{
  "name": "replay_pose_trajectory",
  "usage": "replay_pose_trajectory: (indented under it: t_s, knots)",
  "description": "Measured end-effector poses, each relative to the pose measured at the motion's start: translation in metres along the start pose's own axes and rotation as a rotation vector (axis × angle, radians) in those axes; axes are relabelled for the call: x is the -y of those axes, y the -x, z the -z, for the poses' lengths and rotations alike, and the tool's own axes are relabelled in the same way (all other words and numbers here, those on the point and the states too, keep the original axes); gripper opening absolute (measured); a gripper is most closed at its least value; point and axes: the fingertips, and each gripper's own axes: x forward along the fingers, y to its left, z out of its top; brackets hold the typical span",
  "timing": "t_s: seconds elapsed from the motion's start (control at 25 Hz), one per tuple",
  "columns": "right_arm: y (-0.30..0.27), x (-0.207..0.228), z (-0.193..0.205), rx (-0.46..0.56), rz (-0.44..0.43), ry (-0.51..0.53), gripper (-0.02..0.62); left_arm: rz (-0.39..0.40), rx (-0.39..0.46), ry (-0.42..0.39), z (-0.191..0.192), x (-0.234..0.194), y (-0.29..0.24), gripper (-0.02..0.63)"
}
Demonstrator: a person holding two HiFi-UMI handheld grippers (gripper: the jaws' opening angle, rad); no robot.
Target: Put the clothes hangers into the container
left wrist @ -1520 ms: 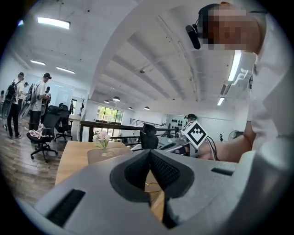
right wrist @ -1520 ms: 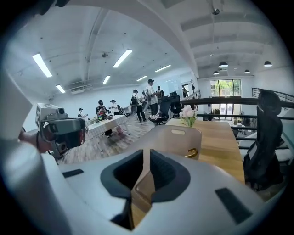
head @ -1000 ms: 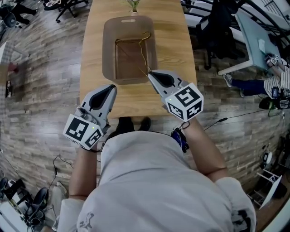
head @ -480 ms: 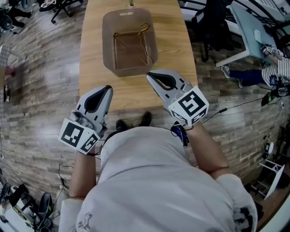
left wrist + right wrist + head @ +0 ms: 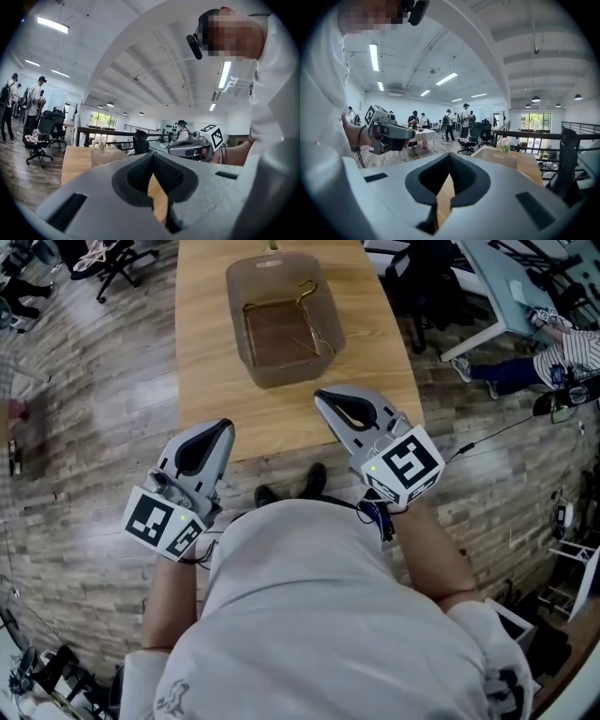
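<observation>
A translucent brown container (image 5: 284, 320) stands on the wooden table (image 5: 206, 352) far from me. Thin gold wire hangers (image 5: 292, 326) lie inside it, one hook resting near the far right rim. My left gripper (image 5: 225, 425) is held near the table's front edge at the left, jaws shut and empty. My right gripper (image 5: 321, 396) hovers over the table's near part, just short of the container, jaws shut with nothing between them. In the left gripper view the container (image 5: 107, 156) shows small beyond my jaws (image 5: 152, 154). The right gripper view shows the container (image 5: 499, 157) past my jaws (image 5: 450, 157).
A small vase of flowers (image 5: 101, 143) stands behind the container. Office chairs (image 5: 112, 263) and desks (image 5: 506, 287) stand around the table on the wooden floor. People (image 5: 457, 119) stand and sit in the room. Cables (image 5: 487, 442) lie on the floor at the right.
Both grippers have drawn back toward me, away from the container. The right gripper, earlier at the container's near right corner, now sits clear of it. The hangers stay inside.
</observation>
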Motion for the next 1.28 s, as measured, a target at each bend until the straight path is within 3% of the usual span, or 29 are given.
replay_pose_trajectory:
  t_s: [0.32, 0.6, 0.96, 1.28]
  knots:
    - [0.011, -0.043, -0.008, 0.02, 0.087, -0.029, 0.005, 0.089, 0.003, -0.014, 0.002, 0.001, 0.04, 0.006]
    - [0.043, -0.063, -0.005, 0.023, 0.139, -0.026, 0.005, 0.117, 0.011, -0.015, 0.01, 0.021, 0.058, 0.006]
    - [0.075, -0.074, -0.001, 0.042, 0.108, 0.004, 0.003, 0.084, 0.027, -0.033, 0.009, 0.05, 0.059, 0.006]
    - [0.137, -0.079, 0.02, 0.05, 0.073, -0.002, 0.005, 0.055, 0.03, -0.032, 0.019, 0.111, 0.044, 0.006]
